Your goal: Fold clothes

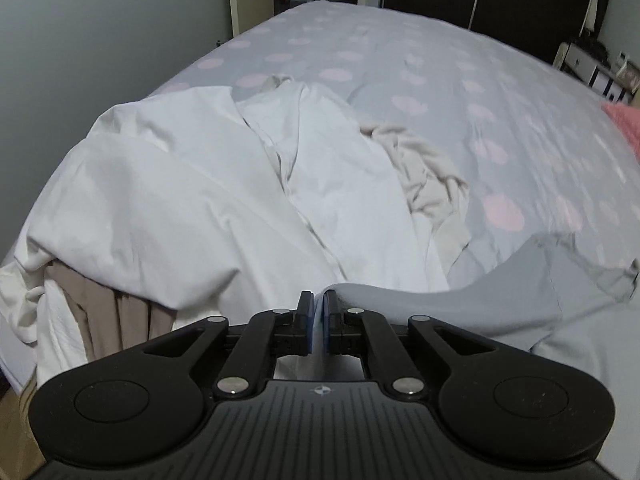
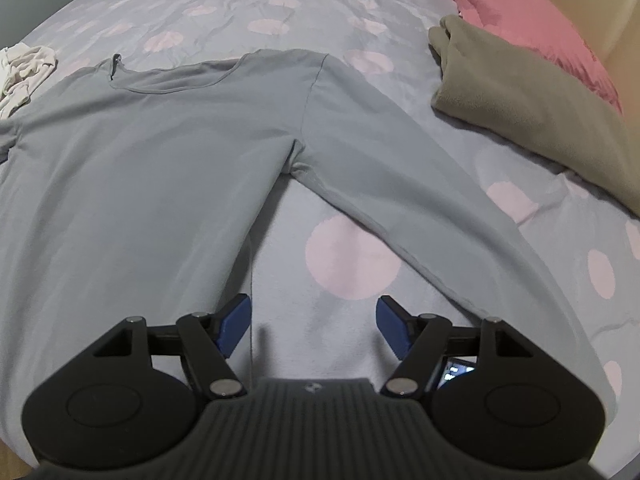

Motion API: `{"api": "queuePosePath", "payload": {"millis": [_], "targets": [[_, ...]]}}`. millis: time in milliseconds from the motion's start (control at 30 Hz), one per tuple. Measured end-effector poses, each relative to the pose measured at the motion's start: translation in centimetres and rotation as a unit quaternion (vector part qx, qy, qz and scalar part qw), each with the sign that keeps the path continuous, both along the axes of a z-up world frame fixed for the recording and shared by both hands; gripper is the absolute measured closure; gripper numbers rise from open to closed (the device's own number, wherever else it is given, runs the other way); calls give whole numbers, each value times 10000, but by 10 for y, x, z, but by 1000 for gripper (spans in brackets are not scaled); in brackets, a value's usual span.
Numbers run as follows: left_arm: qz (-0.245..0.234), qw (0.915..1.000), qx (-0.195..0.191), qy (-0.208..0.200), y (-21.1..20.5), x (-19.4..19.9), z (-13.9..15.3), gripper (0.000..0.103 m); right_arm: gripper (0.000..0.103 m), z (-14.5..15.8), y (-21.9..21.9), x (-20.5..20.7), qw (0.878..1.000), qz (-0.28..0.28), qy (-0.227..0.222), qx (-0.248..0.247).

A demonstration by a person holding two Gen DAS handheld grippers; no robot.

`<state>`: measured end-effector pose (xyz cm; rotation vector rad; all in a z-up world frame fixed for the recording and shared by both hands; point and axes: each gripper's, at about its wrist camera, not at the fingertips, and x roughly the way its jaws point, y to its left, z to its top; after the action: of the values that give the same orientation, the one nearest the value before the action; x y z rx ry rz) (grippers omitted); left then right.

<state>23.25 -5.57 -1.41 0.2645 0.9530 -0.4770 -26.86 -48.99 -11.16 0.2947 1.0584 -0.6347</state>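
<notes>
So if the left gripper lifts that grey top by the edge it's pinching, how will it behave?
Probably floppy: the grey top lies flat and follows the bedspread, so it should drape and hang from the left gripper. Likely light, as the fabric looks thin. The long sleeve would probably trail behind.

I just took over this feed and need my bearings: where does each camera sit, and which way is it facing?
Left wrist: on the left gripper, facing across the bed at a white clothes pile; its fingers are shut on the grey top.
Right wrist: on the right gripper, open, low over the grey top's spread sleeve, facing a pink pillow.
Shared: the grey top and the dotted bedcover.
</notes>
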Motion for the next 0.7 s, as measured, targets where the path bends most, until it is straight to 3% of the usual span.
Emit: {"api": "queuePosePath", "payload": {"millis": [100,200,300,367,467,600,700], "targets": [[-347,9976,369,-481,-8,-25,4,82,31,-2,3,-5,9998,87,-24,187],[-903,9922,427,-744,-18,-59,9,80,35,-4,7,-10,9991,175,-48,373],[-1572,9868,274,-263,-29,-91,2,79,46,-6,11,-15,9981,262,-70,559],[-2042,9783,283,183,-38,-113,-10,79,48,-7,17,-22,9974,311,-16,646],[-2850,9541,574,714,-50,-154,-35,79,48,-9,27,-32,9962,386,66,777],[-3857,9085,1125,1147,-51,-205,-66,79,48,-11,40,-46,9941,484,175,951],[-4306,8801,1455,1376,-43,-235,-84,79,48,-15,49,-53,9922,589,315,1049]]}}
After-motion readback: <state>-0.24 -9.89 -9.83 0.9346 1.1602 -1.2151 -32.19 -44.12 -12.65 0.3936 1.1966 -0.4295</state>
